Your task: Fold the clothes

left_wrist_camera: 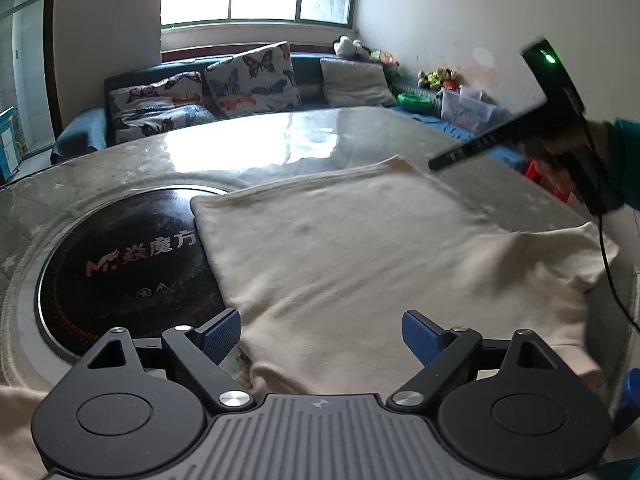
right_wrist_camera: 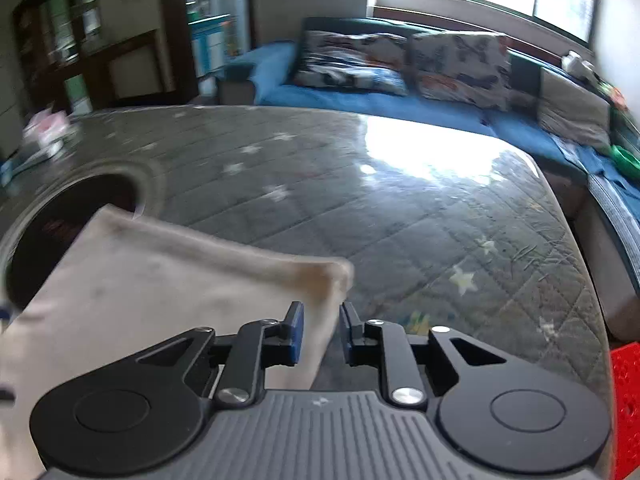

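A cream garment lies folded flat on the table, its far edge straight and a sleeve bunched at the right. My left gripper is open over the garment's near edge, jaws wide apart and empty. My right gripper is at the garment's far right corner; its jaws stand a little apart with the cloth edge between them, not pinching it. In the left wrist view the right gripper shows as a black bar at that corner.
The table has a grey quilted cover with stars under glass. A round black induction hob is set into it, partly under the garment. A blue sofa with cushions lies beyond. A red stool stands at the right.
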`<state>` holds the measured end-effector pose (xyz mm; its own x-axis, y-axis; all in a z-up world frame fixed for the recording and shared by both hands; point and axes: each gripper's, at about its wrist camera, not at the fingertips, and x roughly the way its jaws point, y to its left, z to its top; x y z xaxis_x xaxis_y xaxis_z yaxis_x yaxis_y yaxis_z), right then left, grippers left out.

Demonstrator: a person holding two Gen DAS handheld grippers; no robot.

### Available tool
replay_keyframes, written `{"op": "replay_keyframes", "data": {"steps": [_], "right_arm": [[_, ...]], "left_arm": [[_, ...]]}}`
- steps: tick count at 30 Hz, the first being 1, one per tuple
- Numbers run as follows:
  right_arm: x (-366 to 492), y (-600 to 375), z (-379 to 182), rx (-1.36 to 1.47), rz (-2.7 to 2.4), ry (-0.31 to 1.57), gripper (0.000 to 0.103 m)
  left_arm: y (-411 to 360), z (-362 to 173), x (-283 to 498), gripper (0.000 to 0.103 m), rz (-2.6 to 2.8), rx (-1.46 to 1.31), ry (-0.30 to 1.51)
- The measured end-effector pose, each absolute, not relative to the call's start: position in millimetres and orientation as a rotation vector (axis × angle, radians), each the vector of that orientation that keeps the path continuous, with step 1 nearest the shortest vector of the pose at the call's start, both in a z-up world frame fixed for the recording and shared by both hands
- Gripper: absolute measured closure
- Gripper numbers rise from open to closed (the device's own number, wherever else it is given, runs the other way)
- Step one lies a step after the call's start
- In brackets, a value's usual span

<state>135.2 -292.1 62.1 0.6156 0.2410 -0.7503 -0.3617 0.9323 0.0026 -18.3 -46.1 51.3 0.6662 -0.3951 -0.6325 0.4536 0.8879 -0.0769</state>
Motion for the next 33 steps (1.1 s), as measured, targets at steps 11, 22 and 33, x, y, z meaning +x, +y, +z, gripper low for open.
{"op": "replay_keyframes", "data": {"steps": [11, 22, 33], "right_arm": [[7.6, -257.1, 63.0, -0.282, 0.585, 0.820, 0.058], [-51.4, -262.2, 42.0, -0.233, 0.600, 0.848, 0.054], [-83.2, -296.5, 66.2, -0.085, 0.519, 0.753, 0.052]], "left_arm": [[-66.4, 57.8, -73.2, 0.013, -0.533, 0.175, 0.651], [-74.0, 60.2, -74.9, 0.013, -0.578, 0.212, 0.620], [-104.2, 66.9, -48.9, 0.014, -0.616, 0.168, 0.620]]}}
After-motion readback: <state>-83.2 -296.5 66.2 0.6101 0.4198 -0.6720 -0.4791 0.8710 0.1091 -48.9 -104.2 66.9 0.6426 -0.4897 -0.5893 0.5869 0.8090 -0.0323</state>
